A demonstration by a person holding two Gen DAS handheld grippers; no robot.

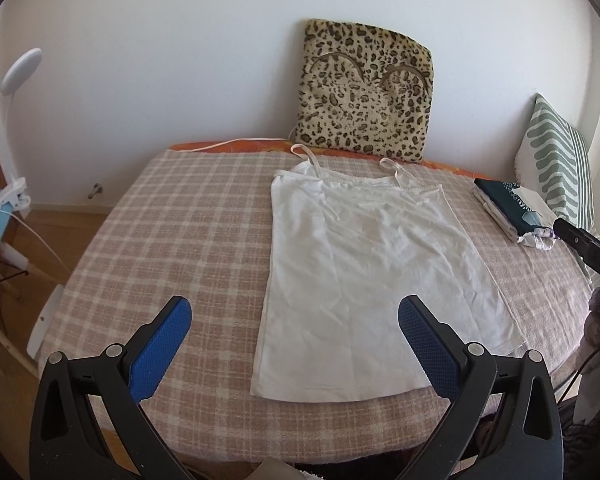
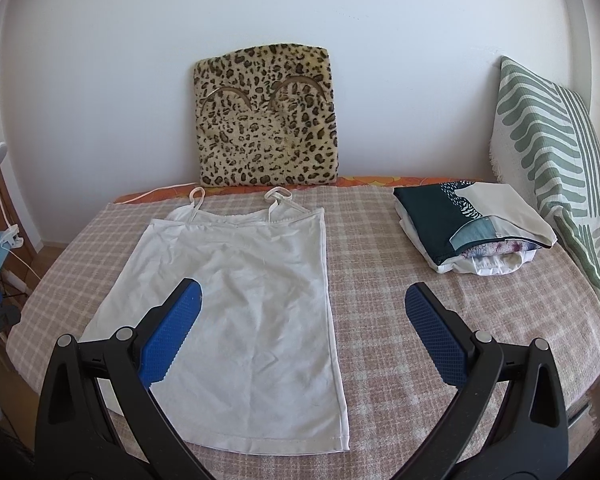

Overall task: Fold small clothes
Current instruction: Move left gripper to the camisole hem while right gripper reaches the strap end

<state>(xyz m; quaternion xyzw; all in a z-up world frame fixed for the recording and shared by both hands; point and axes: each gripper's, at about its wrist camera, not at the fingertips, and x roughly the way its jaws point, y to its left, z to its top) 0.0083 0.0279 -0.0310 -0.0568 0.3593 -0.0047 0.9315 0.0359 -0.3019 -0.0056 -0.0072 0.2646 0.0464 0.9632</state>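
Lying flat and face up on the checked blanket (image 2: 380,320) of the bed, the white camisole (image 2: 236,320) fills the centre-left of the right wrist view and the centre of the left wrist view, hem toward the cameras and thin straps (image 2: 198,200) trailing toward the wall; spread out and smoothed like this, with both long edges exposed, it looks laid ready for a first fold, which does not appear to have begun. Above its near end hang the two tools: the left hand-held gripper (image 1: 296,344) straddles the lower left edge of the garment and the right hand-held gripper (image 2: 304,336) hangs over its lower right edge, each with blue pads wide apart and holding nothing, probably so each can take a hem corner. At the right of both frames sits a stack of folded clothes (image 2: 472,232), just beside a green-striped pillow (image 2: 552,152), seemingly where finished pieces go, kept clear of the working area. A leopard-print cushion (image 2: 266,120) leans against the wall behind the straps, and a white clip lamp (image 1: 20,68) stands at the upper left of the left wrist view.
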